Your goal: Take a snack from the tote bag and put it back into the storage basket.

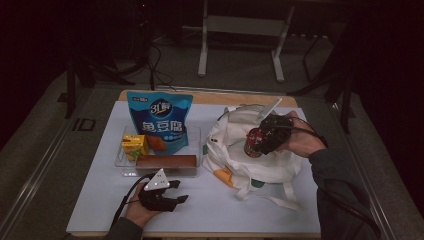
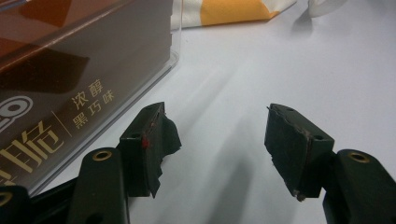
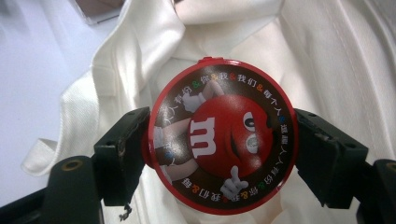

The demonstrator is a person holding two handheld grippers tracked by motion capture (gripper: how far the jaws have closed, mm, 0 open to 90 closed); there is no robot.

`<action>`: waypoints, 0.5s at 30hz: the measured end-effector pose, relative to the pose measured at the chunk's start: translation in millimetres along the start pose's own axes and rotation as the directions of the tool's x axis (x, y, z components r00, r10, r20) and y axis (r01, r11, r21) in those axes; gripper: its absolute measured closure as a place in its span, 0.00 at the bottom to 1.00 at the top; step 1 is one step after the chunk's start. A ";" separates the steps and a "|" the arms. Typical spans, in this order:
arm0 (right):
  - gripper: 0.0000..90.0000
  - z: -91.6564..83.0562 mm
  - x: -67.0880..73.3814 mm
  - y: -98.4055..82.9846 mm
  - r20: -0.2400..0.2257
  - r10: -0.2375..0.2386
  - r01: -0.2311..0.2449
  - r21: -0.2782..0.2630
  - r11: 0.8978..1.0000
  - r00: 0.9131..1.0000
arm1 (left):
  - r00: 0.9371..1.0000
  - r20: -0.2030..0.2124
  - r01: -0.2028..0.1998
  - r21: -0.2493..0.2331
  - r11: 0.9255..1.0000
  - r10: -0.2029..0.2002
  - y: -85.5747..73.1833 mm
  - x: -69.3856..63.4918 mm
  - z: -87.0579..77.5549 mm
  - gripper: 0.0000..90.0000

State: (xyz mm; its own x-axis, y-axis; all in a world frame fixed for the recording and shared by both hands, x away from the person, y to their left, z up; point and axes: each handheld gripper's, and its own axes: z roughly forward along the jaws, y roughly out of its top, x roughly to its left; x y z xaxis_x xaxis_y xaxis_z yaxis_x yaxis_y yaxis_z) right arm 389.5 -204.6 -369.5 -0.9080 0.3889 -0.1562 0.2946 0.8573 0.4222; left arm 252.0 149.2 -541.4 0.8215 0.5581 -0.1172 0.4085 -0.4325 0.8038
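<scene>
My right gripper (image 1: 256, 141) is shut on a round red candy can (image 1: 254, 143), held over the white tote bag (image 1: 260, 165). In the right gripper view both pads press the sides of the candy can (image 3: 222, 140), whose lid shows a red cartoon figure, with the white tote bag (image 3: 327, 60) folded beneath it. Near the table's front, my left gripper (image 1: 172, 192) rests open on the white table with nothing between its jaws. The left gripper view shows my left gripper (image 2: 215, 140) over bare table, just right of the brown chocolate box (image 2: 60, 70).
A clear tray (image 1: 120, 160) left of the bag holds a blue snack bag (image 1: 161, 120), a yellow drink carton (image 1: 134, 146) and the brown chocolate box (image 1: 166, 162). The white table (image 1: 215, 210) has free room in front. Dark floor and a stand lie beyond.
</scene>
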 end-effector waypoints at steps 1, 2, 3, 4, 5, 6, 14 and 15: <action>0.27 -0.2 0.3 1.3 -0.002 -0.003 0.003 -0.003 1.000 1.000 | 1.000 0.000 0.001 -0.001 1.000 -0.001 0.0 -0.1 0.0 0.44; 0.27 -0.5 0.5 2.7 -0.001 -0.007 0.007 -0.004 1.000 1.000 | 1.000 0.000 0.001 -0.001 1.000 -0.001 0.0 -0.1 0.0 0.44; 0.27 -0.8 0.9 4.1 -0.003 -0.008 0.008 -0.005 1.000 1.000 | 1.000 0.000 0.001 -0.001 1.000 -0.001 0.0 -0.1 0.1 0.44; 0.27 -1.0 1.2 5.5 -0.005 -0.010 0.010 -0.007 1.000 1.000 | 1.000 0.000 0.001 -0.001 1.000 -0.001 0.0 -0.1 0.0 0.44; 0.27 -1.3 1.6 7.2 -0.004 -0.015 0.015 -0.008 1.000 1.000 | 1.000 0.000 0.001 -0.001 1.000 -0.001 0.0 -0.1 0.0 0.44; 0.27 -1.8 2.2 9.4 -0.004 -0.018 0.018 -0.011 1.000 1.000 | 1.000 0.000 0.000 0.000 1.000 0.000 0.0 0.0 0.0 0.44; 0.27 -2.7 3.2 16.5 -0.012 -0.028 0.027 -0.021 0.999 1.000 | 1.000 0.001 0.000 0.000 1.000 0.000 0.0 0.0 -0.1 0.44; 0.27 -2.9 3.6 17.5 -0.014 -0.029 0.028 -0.021 0.999 0.999 | 1.000 0.000 -0.003 0.002 1.000 0.003 0.0 0.1 -0.3 0.44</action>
State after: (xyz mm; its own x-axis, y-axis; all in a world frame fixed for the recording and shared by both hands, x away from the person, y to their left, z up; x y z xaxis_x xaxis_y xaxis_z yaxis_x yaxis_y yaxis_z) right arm 390.6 -189.3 -360.1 -0.9200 0.3595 -0.1559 0.2623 0.8606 0.4366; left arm 251.9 149.4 -541.2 0.8228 0.5566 -0.1148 0.4066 -0.4354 0.8031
